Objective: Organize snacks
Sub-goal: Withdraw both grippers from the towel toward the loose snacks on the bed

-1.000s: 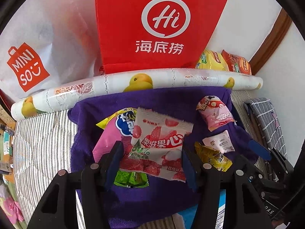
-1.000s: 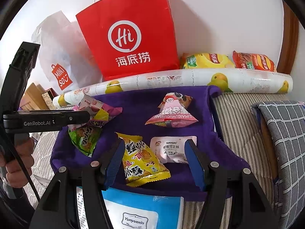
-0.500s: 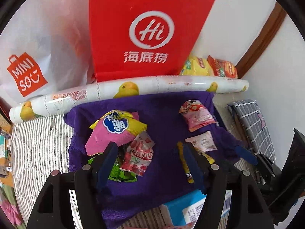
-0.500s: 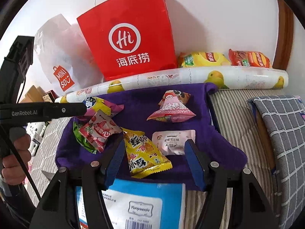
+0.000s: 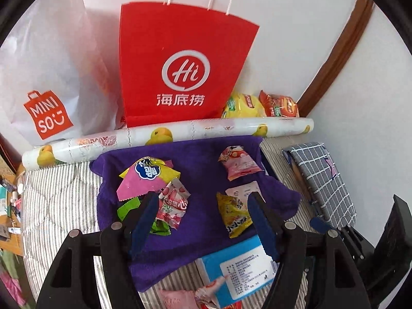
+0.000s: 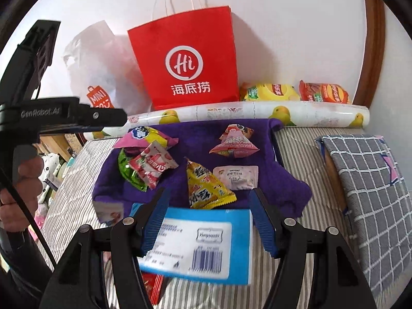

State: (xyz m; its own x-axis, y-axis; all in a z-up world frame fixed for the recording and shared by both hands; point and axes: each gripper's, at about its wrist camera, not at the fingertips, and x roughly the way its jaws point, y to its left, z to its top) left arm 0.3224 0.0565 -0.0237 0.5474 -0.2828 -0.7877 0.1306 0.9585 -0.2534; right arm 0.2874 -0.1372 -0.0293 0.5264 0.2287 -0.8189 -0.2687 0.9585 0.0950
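Left wrist view: left gripper (image 5: pixel 203 212) has its jaws apart, nothing clamped. They have just been opening, and the gap between them shows only purple towel (image 5: pixel 203 177). The towel lies on a striped bedcover (image 5: pixel 59 198). On the towel's left part is a small heap: a pink-and-yellow snack bag with blue logo (image 5: pixel 148 176) on top, a red-and-white strawberry candy packet (image 5: pixel 173 206) overlapping its lower edge, and a green packet (image 5: pixel 128 207) underneath, partly hidden by the left finger. On the right part sit a pink pyramid snack pack (image 5: pixel 238 162), a small white sachet (image 5: pixel 243 190) and a yellow triangular snack bag (image 5: pixel 235 215), these last two just beside each other. A blue-and-white labelled pouch (image 5: pixel 239 273) lies at the towel's near edge. Behind the towel is a long white roll printed with yellow ducks (image 5: pixel 167 136), then a red paper bag with white "Hi" logo (image 5: pixel 184 69) and a white plastic Miniso bag (image 5: pixel 49 77) against the wall.

Right wrist view: right gripper (image 6: pixel 209 216) also has its jaws apart, nothing between the pads, hovering over the blue-and-white pouch (image 6: pixel 198 242). Same six snacks are on the towel (image 6: pixel 180 139): three heaped left, three spread right, the two groups apart. A person's hand (image 6: pixel 20 195) at the left edge holds the other gripper's black body. A grey checked folded cloth (image 6: pixel 370 188) lies right of the towel.
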